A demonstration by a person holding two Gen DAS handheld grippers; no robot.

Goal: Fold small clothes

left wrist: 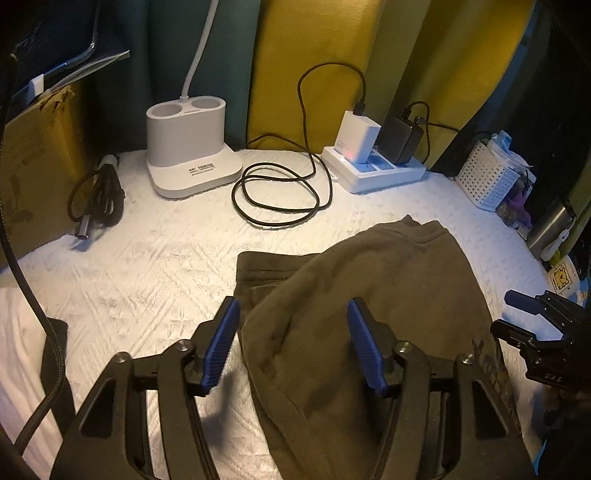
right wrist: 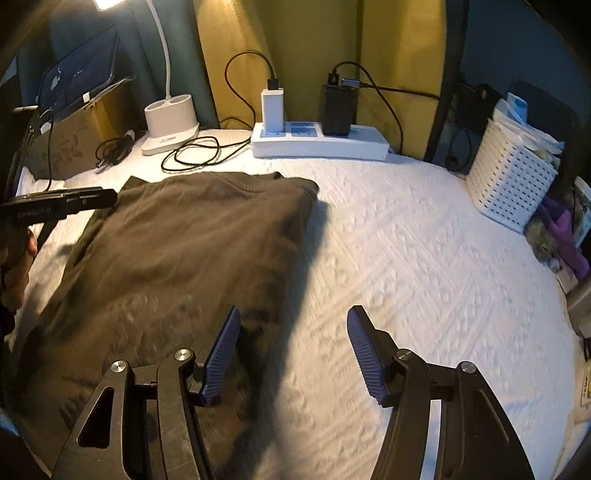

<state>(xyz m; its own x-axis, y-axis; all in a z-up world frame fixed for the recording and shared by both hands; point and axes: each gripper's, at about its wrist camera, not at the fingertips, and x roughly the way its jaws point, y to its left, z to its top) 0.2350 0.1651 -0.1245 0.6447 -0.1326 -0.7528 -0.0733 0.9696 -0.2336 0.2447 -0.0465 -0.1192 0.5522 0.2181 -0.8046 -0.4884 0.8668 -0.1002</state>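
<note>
Two claws, both mine, both spread wide and holding nothing. Left claw (left wrist: 291, 343) hangs over the near left part of the olive garment (left wrist: 369, 295), which lies folded over on the white quilted cover (left wrist: 147, 266). Right claw (right wrist: 293, 349) straddles its right edge. Along the back, left to right: cardboard box (left wrist: 33, 166), white lamp base (left wrist: 188, 147), coiled black cable (left wrist: 280, 195), power strip (left wrist: 384, 170) with two chargers. Only the right view shows the lit lamp head (right wrist: 107, 3). White perforated basket (right wrist: 513, 173) holds papers, unclear which.
</note>
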